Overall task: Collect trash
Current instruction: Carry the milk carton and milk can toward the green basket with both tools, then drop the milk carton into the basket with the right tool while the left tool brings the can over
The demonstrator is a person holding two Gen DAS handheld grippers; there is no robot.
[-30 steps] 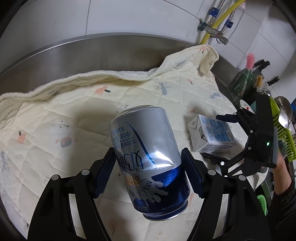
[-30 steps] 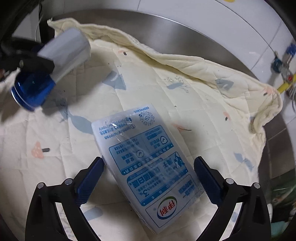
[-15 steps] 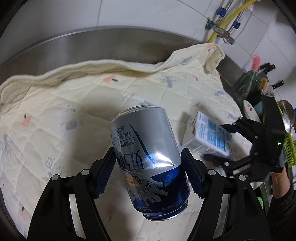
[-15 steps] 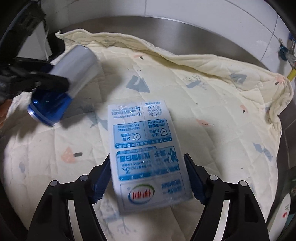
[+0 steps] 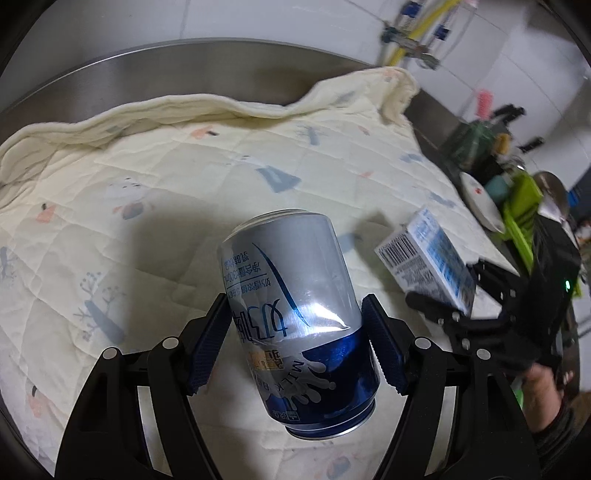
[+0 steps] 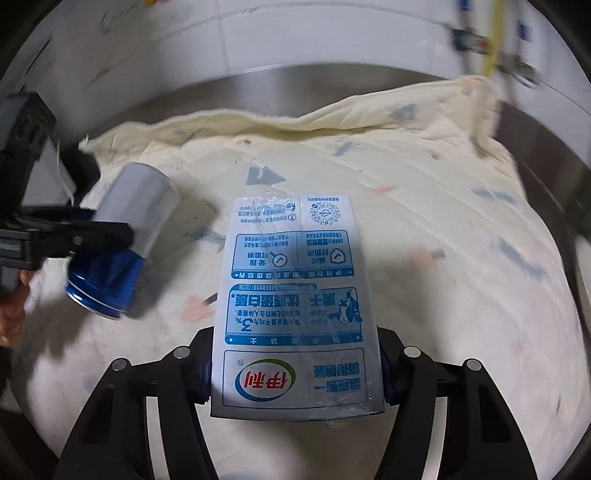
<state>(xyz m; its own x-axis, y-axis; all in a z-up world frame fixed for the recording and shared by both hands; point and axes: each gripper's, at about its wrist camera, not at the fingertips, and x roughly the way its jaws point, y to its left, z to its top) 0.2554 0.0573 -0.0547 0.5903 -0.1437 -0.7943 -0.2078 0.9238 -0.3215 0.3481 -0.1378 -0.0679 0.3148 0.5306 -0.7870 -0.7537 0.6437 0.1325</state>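
A dented silver and blue milk-drink can (image 5: 295, 295) hangs tilted above the cream quilt (image 5: 166, 192), with my left gripper (image 5: 295, 332) shut on its lower half. In the right wrist view the same can (image 6: 125, 229) shows at the left. A white and blue milk carton (image 6: 295, 288) sits between the pads of my right gripper (image 6: 295, 363), whose jaws are closing and press on its two sides. The left wrist view shows that carton (image 5: 432, 258) raised off the quilt at the right, in the right gripper (image 5: 454, 284).
The quilt lies on a steel counter (image 5: 184, 66) against a white tiled wall. A yellow hose and pipes (image 5: 417, 33) are at the back right. Green dish rack (image 5: 521, 210) with utensils stands beyond the quilt's right edge. A person's hand (image 5: 543, 384) holds the right gripper.
The right gripper's jaws closed from wide apart onto the milk carton, rolled it straight and raised it off the quilt. The left gripper kept the can and shifted across the quilt.
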